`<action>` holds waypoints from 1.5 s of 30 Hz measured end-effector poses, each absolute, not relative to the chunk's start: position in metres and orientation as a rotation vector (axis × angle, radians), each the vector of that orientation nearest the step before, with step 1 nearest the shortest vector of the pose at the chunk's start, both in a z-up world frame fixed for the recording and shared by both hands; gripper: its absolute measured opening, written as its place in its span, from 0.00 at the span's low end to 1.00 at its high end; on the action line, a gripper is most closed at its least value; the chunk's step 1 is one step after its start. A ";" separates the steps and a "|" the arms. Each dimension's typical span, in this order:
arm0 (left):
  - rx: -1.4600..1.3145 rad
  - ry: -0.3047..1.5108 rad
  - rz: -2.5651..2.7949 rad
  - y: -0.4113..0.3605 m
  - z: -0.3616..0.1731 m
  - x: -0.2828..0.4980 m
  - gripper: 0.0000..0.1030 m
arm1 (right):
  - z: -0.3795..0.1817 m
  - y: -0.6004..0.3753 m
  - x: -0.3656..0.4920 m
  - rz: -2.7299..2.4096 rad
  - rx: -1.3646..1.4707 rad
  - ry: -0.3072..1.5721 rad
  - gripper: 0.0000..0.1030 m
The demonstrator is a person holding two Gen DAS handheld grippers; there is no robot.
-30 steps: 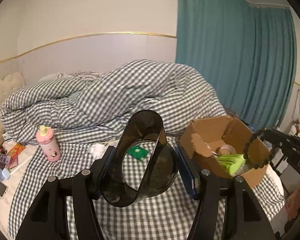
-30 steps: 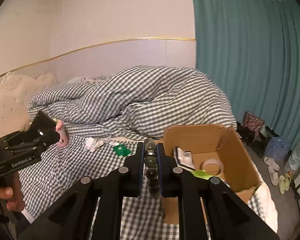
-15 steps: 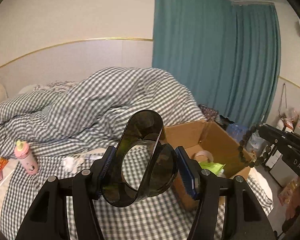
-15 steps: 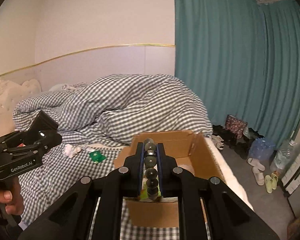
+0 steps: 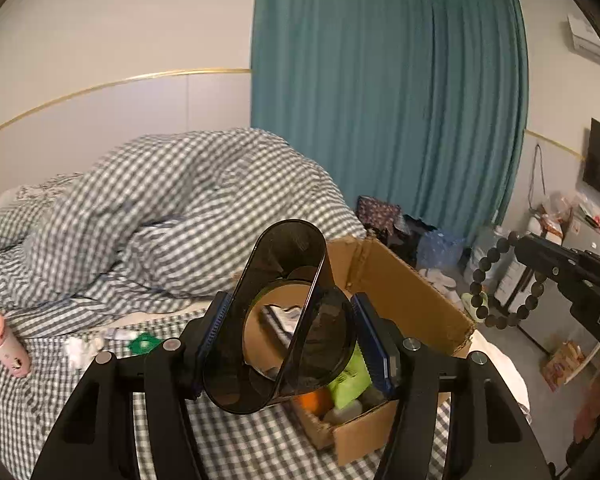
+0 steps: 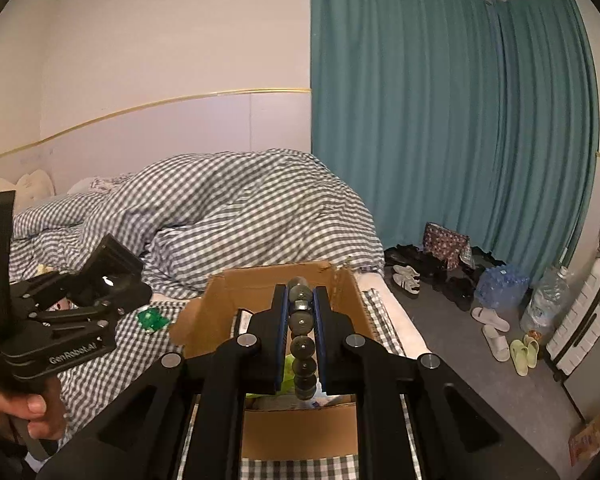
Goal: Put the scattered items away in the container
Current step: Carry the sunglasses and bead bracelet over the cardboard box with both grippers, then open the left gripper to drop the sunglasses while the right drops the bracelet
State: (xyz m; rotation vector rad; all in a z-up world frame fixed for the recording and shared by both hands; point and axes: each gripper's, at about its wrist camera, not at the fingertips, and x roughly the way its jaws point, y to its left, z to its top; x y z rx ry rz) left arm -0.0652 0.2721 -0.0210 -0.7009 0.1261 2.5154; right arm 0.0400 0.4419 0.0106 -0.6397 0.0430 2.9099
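Observation:
My left gripper point(image 5: 296, 340) is shut on a dark translucent oval holder point(image 5: 284, 320) and holds it over the near corner of the open cardboard box point(image 5: 404, 292) on the bed. My right gripper point(image 6: 300, 304) is shut on a dark bead bracelet point(image 6: 302, 340) that hangs down over the same box point(image 6: 260, 280). The bracelet also shows in the left wrist view point(image 5: 500, 280), to the right of the box. The box holds a green packet point(image 5: 350, 376), an orange item and other things.
A green sachet point(image 6: 152, 318), crumpled white tissue point(image 5: 80, 346) and a pink bottle point(image 5: 4, 344) lie on the checked bedsheet left of the box. A heaped checked duvet point(image 6: 240, 208) lies behind. Shoes, slippers and water bottles point(image 6: 500, 288) sit on the floor to the right.
Both grippers have moved right towards the box, each still holding its item. The holder and the bracelet now hang over the box.

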 end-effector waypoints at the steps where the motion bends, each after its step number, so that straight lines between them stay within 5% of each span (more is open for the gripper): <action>1: -0.711 0.137 2.502 0.280 -0.024 -0.068 0.60 | 0.010 0.445 0.039 2.907 -0.642 0.046 0.11; 17: -0.896 0.240 2.387 0.357 -0.097 -0.121 0.60 | -0.020 0.484 -0.003 2.876 -0.725 0.087 0.11; 20: -0.957 0.241 2.361 0.361 -0.110 -0.131 0.72 | -0.025 0.485 -0.011 2.875 -0.740 0.090 0.11; 22: -0.968 0.217 2.361 0.359 -0.113 -0.134 0.91 | -0.030 0.487 -0.017 2.875 -0.754 0.091 0.11; 45: -0.928 0.111 2.539 0.263 -0.098 -0.153 0.97 | -0.103 0.466 -0.078 2.803 -1.032 0.090 0.11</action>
